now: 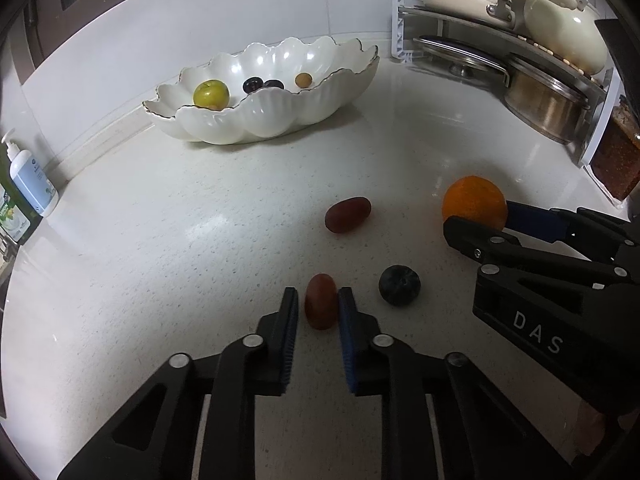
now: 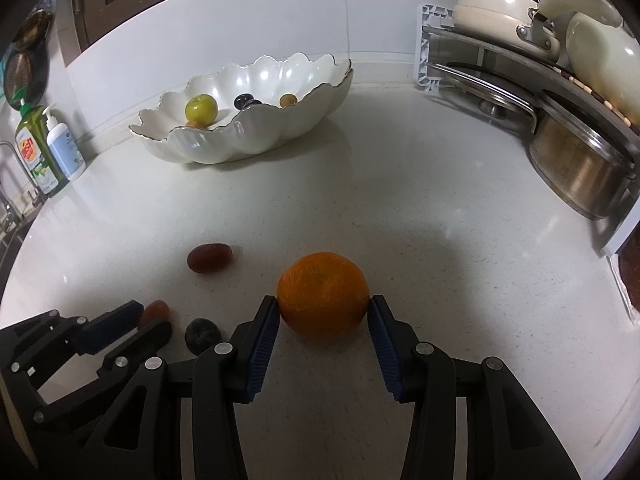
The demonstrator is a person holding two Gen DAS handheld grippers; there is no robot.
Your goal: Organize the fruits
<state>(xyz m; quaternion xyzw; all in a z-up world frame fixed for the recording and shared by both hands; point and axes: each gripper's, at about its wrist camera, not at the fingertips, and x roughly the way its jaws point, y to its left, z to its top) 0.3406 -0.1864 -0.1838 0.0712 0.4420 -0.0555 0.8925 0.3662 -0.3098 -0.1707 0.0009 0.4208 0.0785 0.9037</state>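
Left gripper (image 1: 318,300) low over worktop near front edge, fingers flanking red date (image 1: 321,306), right pad touching, left just off. Right gripper (image 2: 323,312) level, pads pressed on orange (image 2: 323,294). Bowl (image 1: 256,120) at back edge.

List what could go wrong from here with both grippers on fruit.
1. The left gripper brackets a small red fruit near the fingertips; it may squirt out and roll.
2. The right gripper touches the orange only at its widest sides; a lift may slip.
3. The dark plum lies between both grippers and could get knocked across the counter.
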